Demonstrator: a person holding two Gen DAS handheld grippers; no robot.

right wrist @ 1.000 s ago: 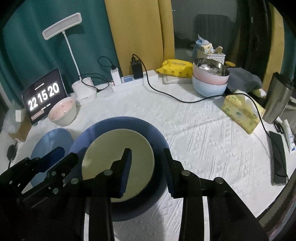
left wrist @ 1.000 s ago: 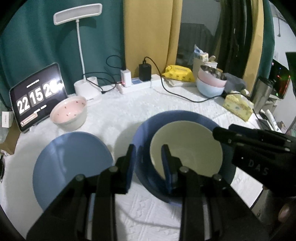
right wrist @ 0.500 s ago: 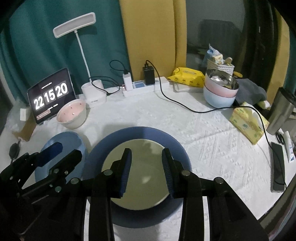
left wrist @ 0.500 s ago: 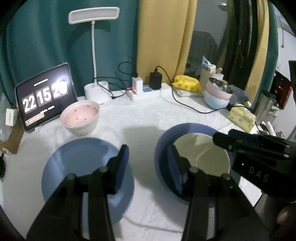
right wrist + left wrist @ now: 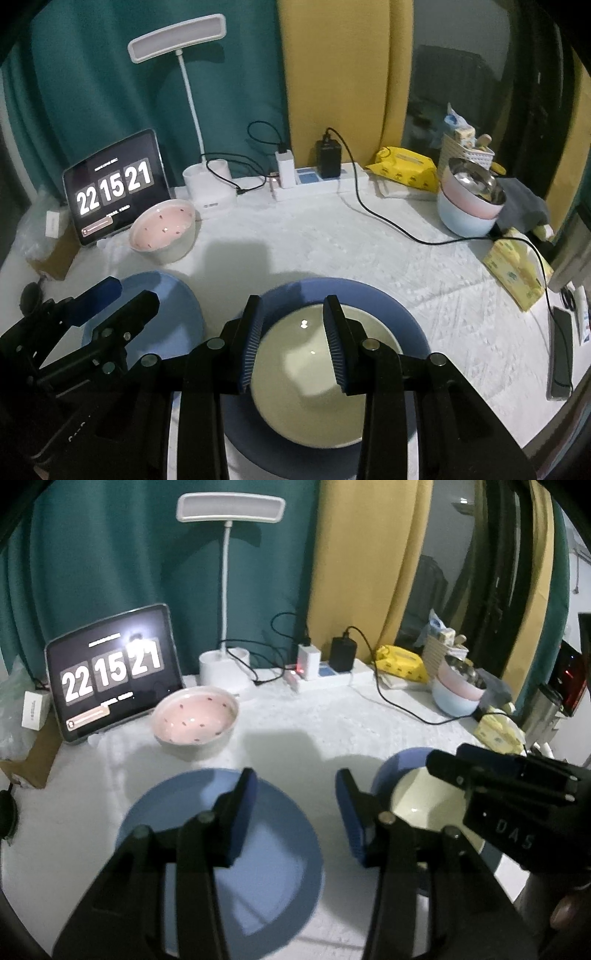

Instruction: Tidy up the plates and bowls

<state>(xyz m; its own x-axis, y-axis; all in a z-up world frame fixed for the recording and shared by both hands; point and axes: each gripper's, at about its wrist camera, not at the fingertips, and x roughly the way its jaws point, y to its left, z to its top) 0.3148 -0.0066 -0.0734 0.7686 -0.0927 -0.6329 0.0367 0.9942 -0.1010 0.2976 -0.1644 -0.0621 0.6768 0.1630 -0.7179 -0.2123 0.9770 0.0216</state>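
Cream bowl (image 5: 417,805) half hidden behind right claw (image 5: 480,771).

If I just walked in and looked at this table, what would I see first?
Probably the glowing tablet clock at the back left, bright against the dark green curtain, with a pink speckled bowl just in front of it. Nearer, a cream plate sits stacked on a big dark blue plate, and a lighter blue plate lies alone to its left.
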